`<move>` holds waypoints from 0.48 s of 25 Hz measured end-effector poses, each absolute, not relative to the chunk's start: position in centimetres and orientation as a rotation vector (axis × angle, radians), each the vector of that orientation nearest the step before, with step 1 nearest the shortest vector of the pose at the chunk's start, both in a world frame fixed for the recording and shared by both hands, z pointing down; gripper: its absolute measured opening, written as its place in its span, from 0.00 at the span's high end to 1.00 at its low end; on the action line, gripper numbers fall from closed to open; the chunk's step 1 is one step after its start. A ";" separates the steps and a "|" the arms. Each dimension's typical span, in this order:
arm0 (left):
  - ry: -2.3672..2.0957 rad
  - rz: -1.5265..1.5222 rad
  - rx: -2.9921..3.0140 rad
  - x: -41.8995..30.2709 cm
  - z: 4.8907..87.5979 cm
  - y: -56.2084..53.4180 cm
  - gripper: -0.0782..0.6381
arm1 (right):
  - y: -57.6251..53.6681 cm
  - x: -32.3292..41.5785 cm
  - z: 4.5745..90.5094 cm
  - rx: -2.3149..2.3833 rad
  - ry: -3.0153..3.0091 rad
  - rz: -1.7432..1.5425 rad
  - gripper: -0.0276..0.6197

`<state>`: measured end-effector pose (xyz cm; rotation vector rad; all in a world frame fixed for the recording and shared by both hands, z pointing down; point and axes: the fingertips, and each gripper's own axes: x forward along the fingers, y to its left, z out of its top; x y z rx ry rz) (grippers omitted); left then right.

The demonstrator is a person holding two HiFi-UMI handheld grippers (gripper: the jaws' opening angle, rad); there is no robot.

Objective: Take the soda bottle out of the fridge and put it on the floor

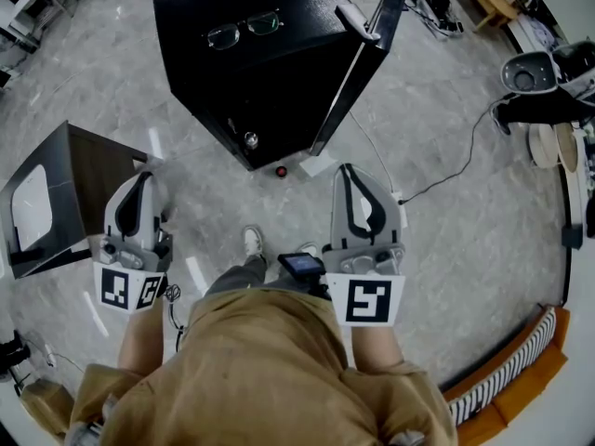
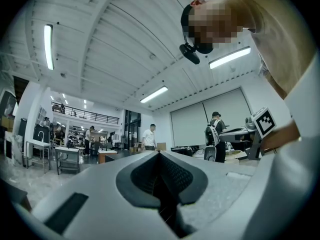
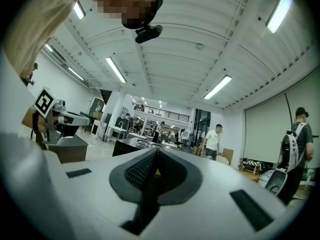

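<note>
A black mini fridge [image 1: 265, 72] stands on the floor ahead of me, its door [image 1: 372, 49] swung open at its right side. Its inside is hidden from the head view, and no soda bottle shows in any view. My left gripper [image 1: 141, 177] is held low at the left, short of the fridge, jaws shut and empty. My right gripper [image 1: 346, 168] is held level with it at the right, just below the open door's bottom edge, also shut and empty. In the left gripper view the left gripper [image 2: 160, 156] points out into the room; the right gripper [image 3: 156, 156] does the same in its own view.
A pair of glasses [image 1: 244, 29] lies on the fridge top. A small red object [image 1: 281, 171] lies on the floor by the fridge's near corner. A dark box [image 1: 65, 193] stands at the left. Cables [image 1: 446, 170] trail across the grey floor at the right. My shoe [image 1: 252, 242] is between the grippers.
</note>
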<state>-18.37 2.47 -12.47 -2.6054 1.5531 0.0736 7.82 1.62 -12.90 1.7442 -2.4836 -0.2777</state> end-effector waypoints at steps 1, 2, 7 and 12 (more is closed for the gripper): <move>1.550 0.073 -2.607 -18.3 -12.5 2.4 0.89 | 1.6 7.9 -13.0 1.746 -2.482 -0.282 0.95; 1.547 0.073 -2.608 -18.3 -12.5 2.4 0.89 | 1.7 7.9 -13.1 1.749 -2.482 -0.285 0.95; 1.532 0.066 -2.624 -17.9 -12.2 2.1 0.89 | 1.8 8.2 -12.9 1.763 -2.473 -0.286 0.95; 1.516 0.067 -2.636 -17.7 -12.1 1.7 0.89 | 1.7 8.1 -13.0 1.770 -2.465 -0.289 0.95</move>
